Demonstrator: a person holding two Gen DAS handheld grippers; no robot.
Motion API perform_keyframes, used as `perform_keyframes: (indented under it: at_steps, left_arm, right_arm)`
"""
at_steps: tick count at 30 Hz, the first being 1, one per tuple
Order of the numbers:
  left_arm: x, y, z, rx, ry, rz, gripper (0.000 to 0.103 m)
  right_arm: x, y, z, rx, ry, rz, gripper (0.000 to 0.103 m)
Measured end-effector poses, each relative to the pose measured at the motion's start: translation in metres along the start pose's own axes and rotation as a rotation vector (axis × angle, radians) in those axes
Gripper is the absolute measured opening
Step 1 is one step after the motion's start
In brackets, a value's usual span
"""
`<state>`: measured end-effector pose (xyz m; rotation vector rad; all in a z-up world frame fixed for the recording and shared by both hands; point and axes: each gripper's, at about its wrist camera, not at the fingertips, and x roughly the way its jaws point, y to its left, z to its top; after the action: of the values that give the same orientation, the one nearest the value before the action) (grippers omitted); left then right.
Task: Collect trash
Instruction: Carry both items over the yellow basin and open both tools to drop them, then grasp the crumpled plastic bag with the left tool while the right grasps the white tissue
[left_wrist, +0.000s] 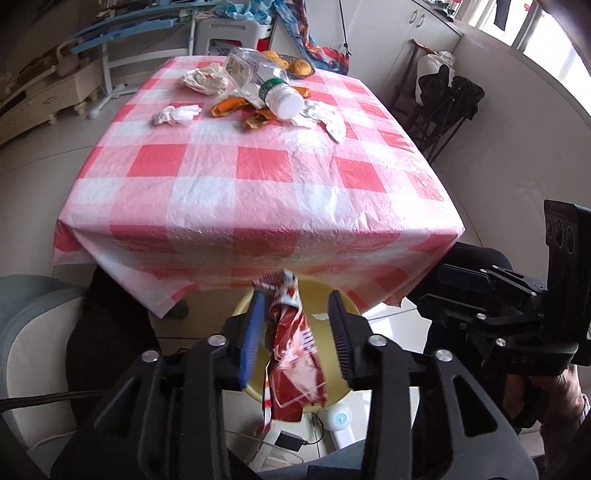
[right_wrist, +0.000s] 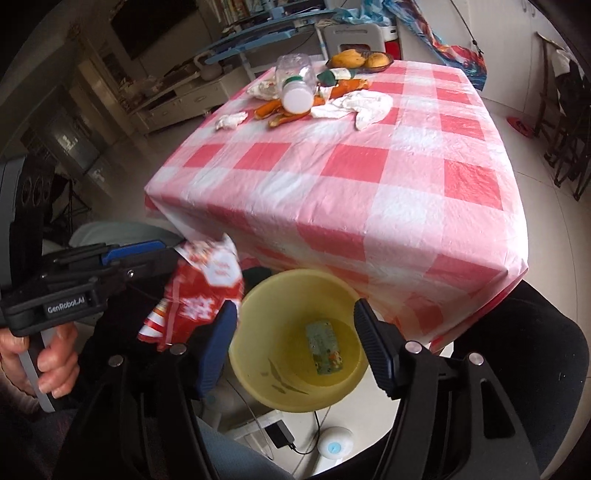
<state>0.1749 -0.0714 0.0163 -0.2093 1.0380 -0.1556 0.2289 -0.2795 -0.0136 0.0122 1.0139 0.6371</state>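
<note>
Red snack wrapper (left_wrist: 291, 354) loose between the spread fingers of the left gripper (left_wrist: 297, 332), over the yellow bin (right_wrist: 295, 295) for dropping. Right gripper (right_wrist: 295, 343) wide, empty, above the bin. More trash left on the checked table (left_wrist: 258, 177)

Crumpled red-white wrapper (left_wrist: 295, 354) hangs over yellow bin (right_wrist: 258, 373); small packet (right_wrist: 324, 348) lies inside.

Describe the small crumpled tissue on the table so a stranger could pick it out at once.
Start at the table with the red-and-white checked cloth and look to the litter at its far end, around the toppled clear plastic bottle. The crumpled white tissue lies by itself on the left edge of that litter, apart from the orange peels. It is the smallest white wad, and nothing touches it.
</note>
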Motion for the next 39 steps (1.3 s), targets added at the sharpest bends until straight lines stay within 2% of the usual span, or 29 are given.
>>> perform_keyframes:
  at_steps: [4, 11, 14, 18, 22, 27, 30, 35, 39]
  left_arm:
    - [-0.01, 0.009, 0.009, -0.018, -0.041, 0.04, 0.043]
    - [-0.021, 0.028, 0.022, -0.068, -0.126, 0.125, 0.056]
    - [-0.025, 0.04, 0.03, -0.104, -0.162, 0.165, 0.058]
    - [-0.034, 0.062, 0.039, -0.16, -0.233, 0.211, 0.065]
    - [-0.032, 0.091, 0.051, -0.253, -0.272, 0.229, 0.066]
    - [-0.007, 0.11, 0.076, -0.275, -0.265, 0.251, 0.066]
    - [0.017, 0.118, 0.098, -0.263, -0.232, 0.241, 0.066]
    - [0.058, 0.113, 0.138, -0.181, -0.178, 0.246, 0.067]
    - [0.082, 0.106, 0.167, -0.104, -0.163, 0.292, 0.072]
  right_arm:
    - [-0.002, -0.004, 0.0, 0.042, -0.051, 0.006, 0.065]
    - [-0.004, -0.006, 0.005, 0.072, -0.125, 0.008, 0.065]
    - [-0.003, -0.008, 0.012, 0.079, -0.148, -0.004, 0.067]
    - [0.004, -0.008, 0.032, 0.064, -0.153, -0.044, 0.067]
    - [0.014, -0.021, 0.06, 0.081, -0.179, -0.089, 0.068]
    - [0.032, -0.04, 0.099, 0.128, -0.199, -0.122, 0.068]
    - [0.048, -0.048, 0.123, 0.131, -0.195, -0.137, 0.068]
    - [0.075, -0.064, 0.156, 0.143, -0.179, -0.161, 0.068]
    - [0.092, -0.075, 0.174, 0.159, -0.17, -0.172, 0.068]
